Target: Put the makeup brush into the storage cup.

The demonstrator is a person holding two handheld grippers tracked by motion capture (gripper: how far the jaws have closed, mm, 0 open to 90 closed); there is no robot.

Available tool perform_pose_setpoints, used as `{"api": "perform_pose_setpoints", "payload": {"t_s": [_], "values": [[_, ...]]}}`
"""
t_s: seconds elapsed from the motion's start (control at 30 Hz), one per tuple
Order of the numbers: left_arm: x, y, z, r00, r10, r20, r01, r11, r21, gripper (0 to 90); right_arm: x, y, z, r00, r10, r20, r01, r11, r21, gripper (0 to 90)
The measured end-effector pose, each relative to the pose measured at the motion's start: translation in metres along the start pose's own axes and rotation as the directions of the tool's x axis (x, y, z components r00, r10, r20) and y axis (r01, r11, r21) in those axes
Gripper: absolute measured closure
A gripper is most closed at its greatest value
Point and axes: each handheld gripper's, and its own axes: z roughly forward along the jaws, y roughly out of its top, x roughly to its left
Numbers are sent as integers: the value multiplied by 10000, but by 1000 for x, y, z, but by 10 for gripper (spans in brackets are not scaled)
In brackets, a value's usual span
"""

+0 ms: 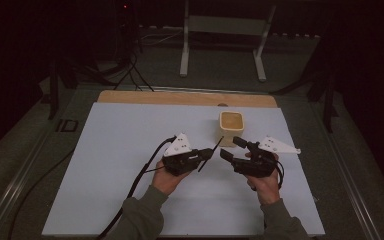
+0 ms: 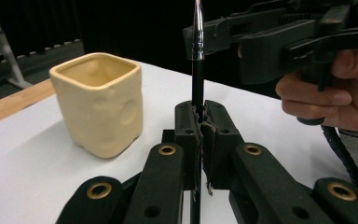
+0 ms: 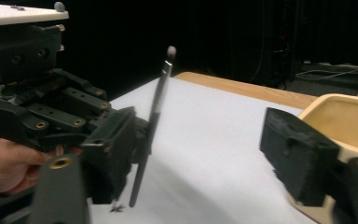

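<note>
Black and thin, the brush (image 2: 197, 70) stands clamped in the fully closed left gripper (image 2: 199, 122), beside the beige cup (image 1: 230, 127). The right gripper (image 1: 235, 148) is near it, jaws apart and empty. If these close off-centre, the brush can tilt or slip out.

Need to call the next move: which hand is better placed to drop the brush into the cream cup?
Left, probably. The left gripper is already shut on the brush, beside the cream cup; the right gripper is open and empty.
</note>
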Motion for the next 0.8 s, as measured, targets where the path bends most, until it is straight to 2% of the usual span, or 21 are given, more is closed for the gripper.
{"api": "perform_pose_setpoints", "payload": {"t_s": [0.07,0.2,0.33,0.4,0.47,0.5,0.57,0.6,0.67,0.77,0.8], "values": [[-2,0,2,9999,27,104,-27,10000,-13,863,1,0,0,9999,-41,-112,41,10000,-8,345],[-5,1,7,9998,82,176,-81,10000,-45,863,3,-1,-1,9989,-226,-418,218,9996,-179,526],[-9,2,11,9994,143,303,-141,9999,-77,863,4,-1,0,9974,-286,-666,275,9995,-170,628],[-11,3,13,9988,242,430,-238,9997,-99,863,5,-2,1,9967,-293,-761,280,9995,-176,643],[-14,2,15,9982,364,485,-354,9992,-202,852,6,-3,1,9944,-392,-985,382,9992,-117,803],[-15,2,16,9976,352,605,-336,9991,-267,789,7,-3,1,9940,-535,-950,517,9984,-208,837],[-16,2,17,9977,296,603,-282,9993,-231,574,8,-3,0,9937,-701,-875,685,9974,-213,850],[-16,1,18,9982,286,525,-284,9996,-37,574,9,-3,0,9927,-859,-848,848,9963,-168,852],[-15,0,19,9987,234,456,-235,9997,34,456,13,-1,-1,9907,-1225,-585,1222,9925,-100,853],[-13,0,17,9994,127,330,-128,9999,40,419,13,-2,-1,9903,-1286,-520,1284,9917,-62,853],[-12,1,15,9998,124,166,-125,9999,47,401,13,-2,-1,9904,-1289,-491,1289,9916,-38,853]]}}
